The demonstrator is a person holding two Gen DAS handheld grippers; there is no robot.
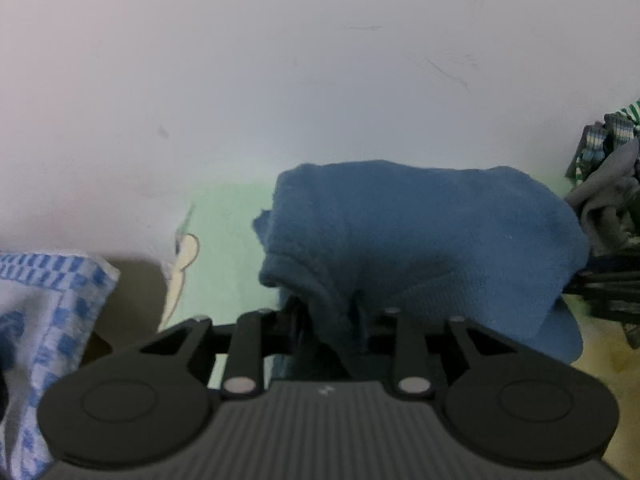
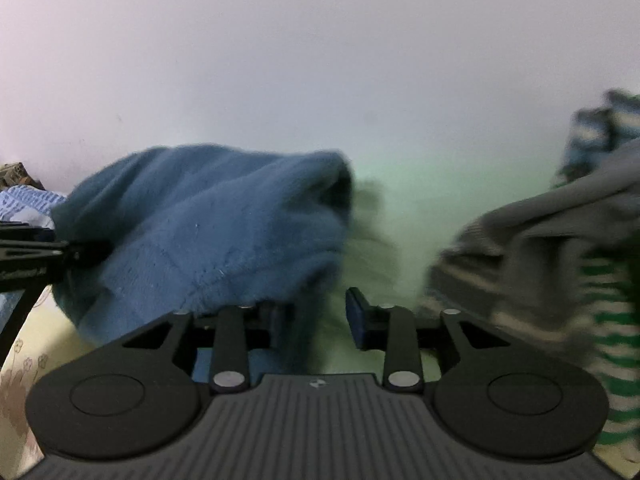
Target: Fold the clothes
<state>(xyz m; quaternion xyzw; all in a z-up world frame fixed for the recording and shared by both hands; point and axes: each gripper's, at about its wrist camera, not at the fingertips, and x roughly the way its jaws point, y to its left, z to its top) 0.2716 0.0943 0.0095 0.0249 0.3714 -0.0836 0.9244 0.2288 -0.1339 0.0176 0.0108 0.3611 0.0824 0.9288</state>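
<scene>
Blue towel (image 1: 420,240) bunched at 12 o'clock, long axis 9-to-3. Left claw (image 1: 332,320) pinches its near fold; right claw (image 2: 316,316) part open, cloth at 10 o'clock, grip unclear.

Two close wrist views, shared blue garment (image 1: 420,240)
</scene>
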